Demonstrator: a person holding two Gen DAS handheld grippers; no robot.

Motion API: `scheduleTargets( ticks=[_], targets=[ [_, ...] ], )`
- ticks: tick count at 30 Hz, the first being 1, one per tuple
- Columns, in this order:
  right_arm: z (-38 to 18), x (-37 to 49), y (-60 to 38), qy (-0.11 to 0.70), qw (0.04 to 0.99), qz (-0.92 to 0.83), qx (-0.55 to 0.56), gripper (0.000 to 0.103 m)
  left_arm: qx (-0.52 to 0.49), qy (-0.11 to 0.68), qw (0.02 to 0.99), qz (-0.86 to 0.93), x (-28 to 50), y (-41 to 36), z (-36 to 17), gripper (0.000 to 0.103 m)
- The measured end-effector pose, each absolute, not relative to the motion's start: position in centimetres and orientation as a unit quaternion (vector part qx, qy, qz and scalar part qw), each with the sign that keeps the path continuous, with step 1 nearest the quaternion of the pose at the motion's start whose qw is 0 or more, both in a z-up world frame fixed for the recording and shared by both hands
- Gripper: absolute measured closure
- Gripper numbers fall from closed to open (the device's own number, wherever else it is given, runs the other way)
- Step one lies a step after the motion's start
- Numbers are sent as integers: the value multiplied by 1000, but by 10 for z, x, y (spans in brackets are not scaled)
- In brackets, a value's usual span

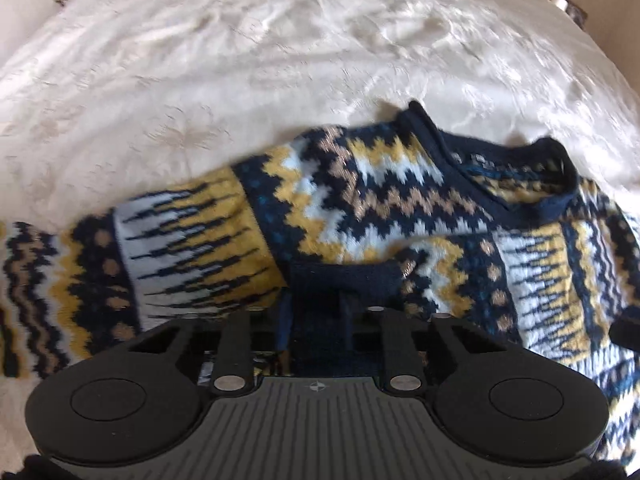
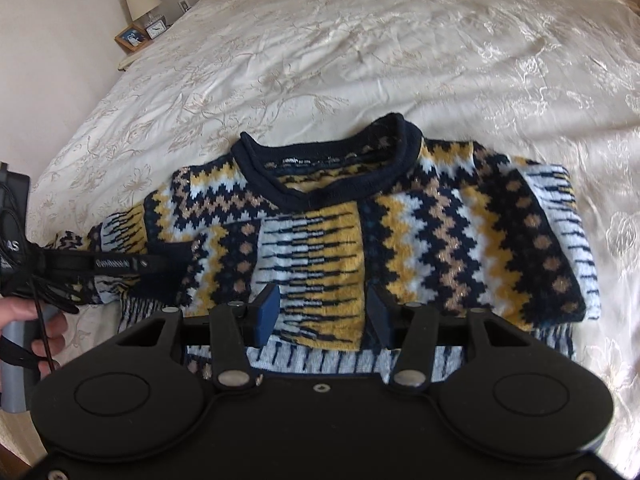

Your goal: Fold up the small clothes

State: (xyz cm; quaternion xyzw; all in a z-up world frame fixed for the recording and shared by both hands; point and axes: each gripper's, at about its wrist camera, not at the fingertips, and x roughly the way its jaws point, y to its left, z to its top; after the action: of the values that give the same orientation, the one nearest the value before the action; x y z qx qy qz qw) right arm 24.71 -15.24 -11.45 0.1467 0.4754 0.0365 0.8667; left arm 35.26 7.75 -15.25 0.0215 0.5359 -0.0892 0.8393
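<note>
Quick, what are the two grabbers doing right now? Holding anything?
Left gripper: shut on the dark cuff of the sweater sleeve.
Right gripper: open, holding nothing, fingers over the sweater on the bed.

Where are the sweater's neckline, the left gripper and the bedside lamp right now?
sweater [image 2: 320,240], right wrist view, on the middle of its chest.
left gripper [image 2: 160,268], right wrist view, at its fingertips on the navy cuff.
lamp [image 2: 142,0], right wrist view, on its shade.

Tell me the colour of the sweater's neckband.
Dark navy, a plain rolled neckband on the zigzag-patterned sweater; clearest in the right wrist view.
</note>
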Motion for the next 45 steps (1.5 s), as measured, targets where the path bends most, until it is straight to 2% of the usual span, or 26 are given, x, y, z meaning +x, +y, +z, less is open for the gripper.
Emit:
scheduleTargets(
  ticks=[4,9,13,15,18,19,20,23,25,27,31,35,39,42,43,44,45],
  targets=[
    [-116,244,-153,475,866,34,153,46,23,520,848,-100,346,78,-145,88],
    [-117,242,-156,475,865,32,160,46,22,522,842,-135,341,74,-146,88],
    [-115,242,-157,473,866,33,160,46,60,532,839,-102,349,69,-158,87],
    [-114,242,-157,471,867,34,158,46,60,544,833,-82,356,71,-165,80],
    [-113,242,-158,469,868,34,159,46,29,543,835,-83,358,77,-167,80],
    [-113,242,-159,470,868,33,159,46,24,539,836,-96,357,77,-166,85],
    [-114,242,-160,471,867,31,161,46,20,535,838,-108,356,77,-163,100],
    [-115,239,-165,473,866,24,162,46,-28,499,859,-113,345,82,-140,99],
    [-114,238,-171,471,868,13,158,46,-114,447,878,-127,336,101,-120,99],
    [-112,238,-181,465,870,2,162,46,-155,444,878,-95,339,116,-111,99],
    [-116,250,-207,459,874,-37,152,46,-87,455,884,-65,350,120,-113,99],
    [-138,279,-235,475,868,-61,132,46,-68,515,852,-69,366,119,-138,98],
    [-173,305,-254,520,841,-79,124,48,-32,537,841,-58,363,114,-153,91],
    [-179,311,-256,531,836,-76,112,48,-46,529,845,-57,354,118,-145,73],
    [-177,311,-254,532,837,-76,106,48,-44,527,847,-54,351,119,-140,62],
    [-174,310,-253,530,838,-77,102,48,-42,525,848,-52,346,120,-136,56],
    [-170,308,-250,525,841,-79,99,47,-40,523,850,-51,341,120,-131,55]
  ],
)
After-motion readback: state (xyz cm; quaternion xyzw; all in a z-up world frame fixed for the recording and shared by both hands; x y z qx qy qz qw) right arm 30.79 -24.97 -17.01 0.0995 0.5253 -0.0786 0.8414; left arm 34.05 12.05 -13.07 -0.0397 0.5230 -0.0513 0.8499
